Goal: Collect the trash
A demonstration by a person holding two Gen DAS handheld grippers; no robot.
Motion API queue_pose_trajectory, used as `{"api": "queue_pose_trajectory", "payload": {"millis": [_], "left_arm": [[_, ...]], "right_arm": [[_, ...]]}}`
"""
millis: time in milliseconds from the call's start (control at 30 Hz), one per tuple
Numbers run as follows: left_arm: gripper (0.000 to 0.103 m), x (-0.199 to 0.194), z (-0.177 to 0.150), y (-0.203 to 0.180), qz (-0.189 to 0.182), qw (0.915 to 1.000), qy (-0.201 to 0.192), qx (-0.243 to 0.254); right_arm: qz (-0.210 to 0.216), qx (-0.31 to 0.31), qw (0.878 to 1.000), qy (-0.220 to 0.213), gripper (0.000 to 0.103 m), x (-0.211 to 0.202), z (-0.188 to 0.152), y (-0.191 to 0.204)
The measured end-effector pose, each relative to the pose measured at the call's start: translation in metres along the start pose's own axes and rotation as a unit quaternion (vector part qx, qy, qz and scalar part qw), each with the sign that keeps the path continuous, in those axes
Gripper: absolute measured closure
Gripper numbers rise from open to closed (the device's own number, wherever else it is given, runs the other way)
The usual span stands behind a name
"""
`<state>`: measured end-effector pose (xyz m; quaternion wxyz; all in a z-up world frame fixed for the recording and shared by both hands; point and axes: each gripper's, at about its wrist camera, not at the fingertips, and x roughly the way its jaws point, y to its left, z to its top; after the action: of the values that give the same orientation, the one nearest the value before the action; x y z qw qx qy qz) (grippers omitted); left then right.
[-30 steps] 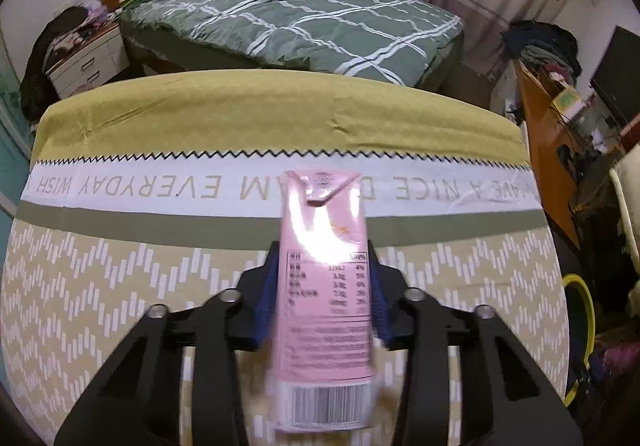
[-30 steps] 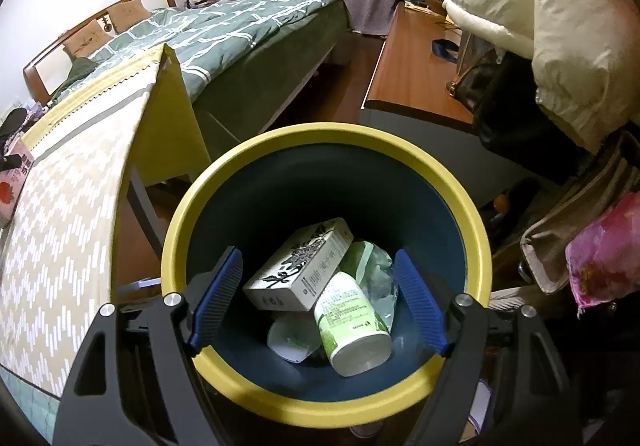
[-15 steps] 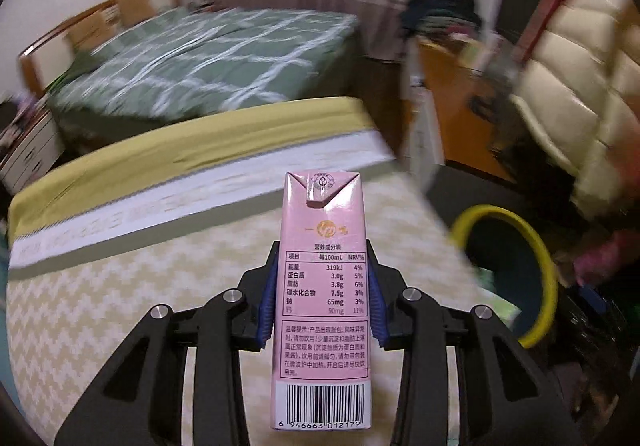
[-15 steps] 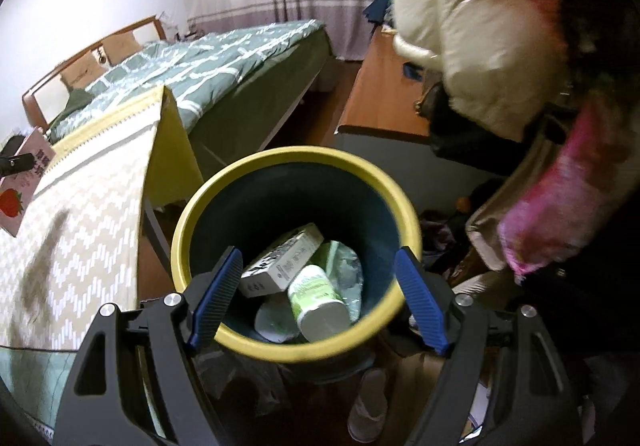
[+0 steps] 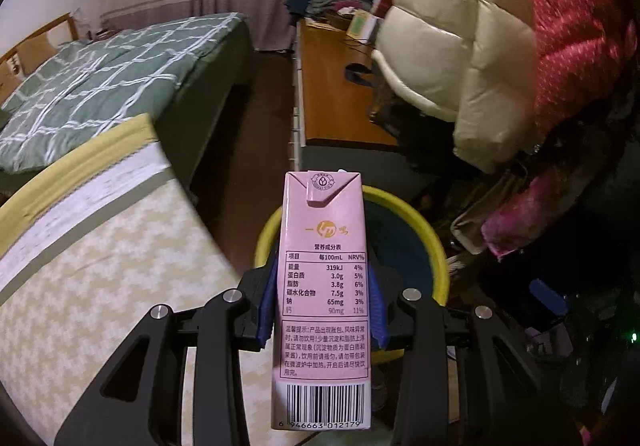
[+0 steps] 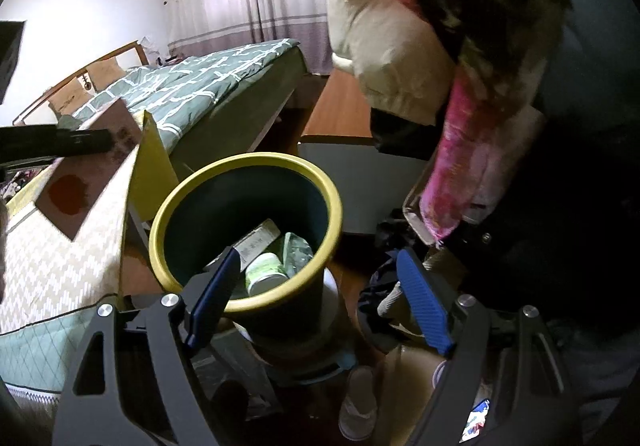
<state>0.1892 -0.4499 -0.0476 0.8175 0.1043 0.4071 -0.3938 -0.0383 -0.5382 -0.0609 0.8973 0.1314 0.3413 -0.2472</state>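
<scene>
Both grippers are busy: your left gripper (image 5: 323,310) is clamping the pink carton (image 5: 322,302) above the yellow-rimmed bin (image 6: 244,226), and your right gripper (image 6: 320,298) is hanging wide apart, gripping nothing.

A: What's open around the bin (image 6: 326,182)?

B: Its mouth stands clear from above; a white box (image 6: 256,240), a green-lidded cup (image 6: 266,276) and crumpled plastic (image 6: 298,250) cover the bottom.

A: And the sides?

B: The table's cloth edge (image 6: 134,182) stands close on one side, while hanging puffy jackets (image 5: 480,58) crowd over the other. A dark floor strip (image 5: 248,134) runs between bed (image 5: 100,82) and desk (image 5: 340,94).
</scene>
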Motion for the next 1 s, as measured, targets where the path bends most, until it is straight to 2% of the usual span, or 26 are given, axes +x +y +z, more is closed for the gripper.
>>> {"api": "queue_pose_trajectory", "payload": {"millis": [200, 333, 367, 433, 467, 567, 733, 800, 900, 1000], "left_arm": [[0.066, 0.034, 0.011, -0.025, -0.004, 0.9999, 0.005, 0.010], [0.063, 0.055, 0.013, -0.023, -0.002, 0.9999, 0.009, -0.003], [0.060, 0.057, 0.013, -0.021, 0.001, 0.9999, 0.010, -0.008], [0.028, 0.055, 0.011, -0.015, 0.007, 0.9998, 0.007, -0.015], [0.025, 0.049, 0.010, -0.012, 0.010, 0.9998, -0.003, -0.019], [0.022, 0.020, 0.005, -0.002, 0.018, 0.9993, -0.027, -0.016], [0.008, -0.050, -0.011, 0.016, 0.038, 0.9957, -0.083, -0.019], [0.005, -0.087, -0.024, 0.025, 0.055, 0.9923, -0.109, -0.021], [0.005, -0.142, -0.049, 0.044, 0.089, 0.9848, -0.144, -0.037], [0.005, -0.196, -0.079, 0.070, 0.113, 0.9761, -0.172, -0.070]], "right_arm": [[-0.001, 0.013, 1.000, 0.002, 0.027, 0.003, -0.004, -0.011], [-0.003, 0.011, 1.000, 0.006, 0.026, 0.005, -0.004, -0.010], [-0.003, 0.010, 1.000, 0.006, 0.026, 0.004, -0.004, -0.009], [-0.001, 0.007, 1.000, 0.005, 0.026, 0.003, -0.003, -0.005], [0.000, 0.004, 1.000, 0.004, 0.026, 0.002, -0.004, -0.003], [0.007, -0.005, 1.000, 0.002, 0.026, -0.003, -0.004, 0.005], [0.023, -0.025, 0.999, -0.008, 0.024, -0.015, -0.005, 0.027], [0.030, -0.034, 0.999, -0.013, 0.023, -0.021, -0.005, 0.037], [0.041, -0.051, 0.998, -0.023, 0.022, -0.033, -0.004, 0.055], [0.055, -0.068, 0.996, -0.035, 0.020, -0.049, -0.002, 0.076]]}}
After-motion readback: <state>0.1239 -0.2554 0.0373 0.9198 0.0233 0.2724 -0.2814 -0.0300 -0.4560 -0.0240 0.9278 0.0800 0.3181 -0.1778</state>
